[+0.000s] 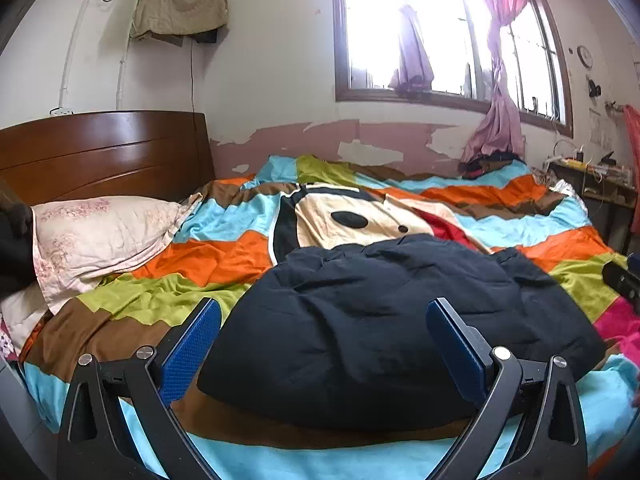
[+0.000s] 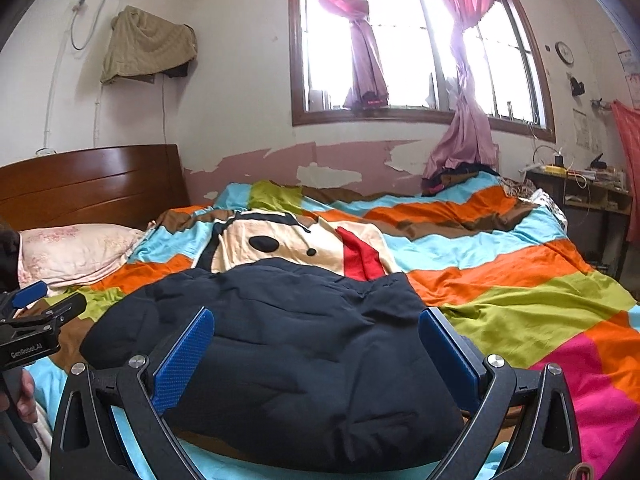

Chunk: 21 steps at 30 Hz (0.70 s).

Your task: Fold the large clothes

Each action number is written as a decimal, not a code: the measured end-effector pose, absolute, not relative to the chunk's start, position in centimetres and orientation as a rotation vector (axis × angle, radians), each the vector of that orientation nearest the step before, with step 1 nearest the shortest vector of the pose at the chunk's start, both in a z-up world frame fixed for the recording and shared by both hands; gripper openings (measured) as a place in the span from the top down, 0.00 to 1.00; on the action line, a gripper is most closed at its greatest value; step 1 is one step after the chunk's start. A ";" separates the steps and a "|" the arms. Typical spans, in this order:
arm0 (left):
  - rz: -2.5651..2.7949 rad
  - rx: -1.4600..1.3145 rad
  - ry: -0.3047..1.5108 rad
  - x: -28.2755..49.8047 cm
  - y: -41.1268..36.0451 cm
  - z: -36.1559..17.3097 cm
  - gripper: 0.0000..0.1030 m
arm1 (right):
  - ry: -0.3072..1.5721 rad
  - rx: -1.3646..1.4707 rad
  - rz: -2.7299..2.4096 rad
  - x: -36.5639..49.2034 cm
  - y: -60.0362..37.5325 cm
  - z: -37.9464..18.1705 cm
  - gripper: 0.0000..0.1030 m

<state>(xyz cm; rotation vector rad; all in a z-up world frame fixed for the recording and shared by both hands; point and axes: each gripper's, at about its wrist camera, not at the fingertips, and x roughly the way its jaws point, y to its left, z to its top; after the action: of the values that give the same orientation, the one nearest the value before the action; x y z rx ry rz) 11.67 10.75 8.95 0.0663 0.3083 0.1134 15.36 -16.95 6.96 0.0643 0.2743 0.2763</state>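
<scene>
Nearest each camera, a hand-held gripper frames the scene with its blue pads spread wide. The left hand-held gripper [image 1: 324, 330] has its jaws fully apart and nothing between the pads; the same tool shows at the left edge of the right wrist view, gripped by a person's hand [image 2: 22, 394]. The right hand-held gripper [image 2: 316, 338] also stands spread, pinching nothing.

Just beyond both sets of fingers lies the dark navy padded jacket [image 1: 400, 320], folded into a compact, puffy bundle on the near part of the bed. Whether the fingertips touch the fabric cannot be told; the pads do not press on it. In the left wrist view the bundle sits between the fingers and runs out to the right; in the right wrist view it fills the gap between the fingers and spreads left.

The jacket rests on a striped quilt [image 1: 224, 256] of orange, blue, green and brown with a cartoon face. Farther left lies a pale floral pillow [image 1: 100, 240] against a wooden headboard [image 1: 108, 152]. At the far wall a window [image 2: 416, 40] with tied pink curtains lets in bright light, and a cluttered desk [image 2: 580, 192] stands to the right.
</scene>
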 end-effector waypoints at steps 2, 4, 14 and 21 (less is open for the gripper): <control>0.114 0.066 0.293 10.9 10.6 9.3 0.02 | 0.269 0.064 0.285 14.9 -16.7 7.1 0.00; 0.112 0.066 0.285 10.2 10.5 9.7 0.02 | 0.260 0.063 0.295 14.2 -16.3 7.3 0.00; 0.114 0.040 0.293 7.1 10.6 10.1 0.02 | 0.266 0.050 0.316 11.6 -15.4 7.3 0.00; 0.129 0.036 0.335 5.2 10.4 9.4 0.02 | 0.271 0.064 0.334 9.5 -15.0 7.2 0.00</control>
<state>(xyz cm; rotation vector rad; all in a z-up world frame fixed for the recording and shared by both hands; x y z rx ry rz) 5.19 10.40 9.38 0.0360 0.3348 0.1285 9.49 -14.96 7.21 0.0644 0.2707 0.3345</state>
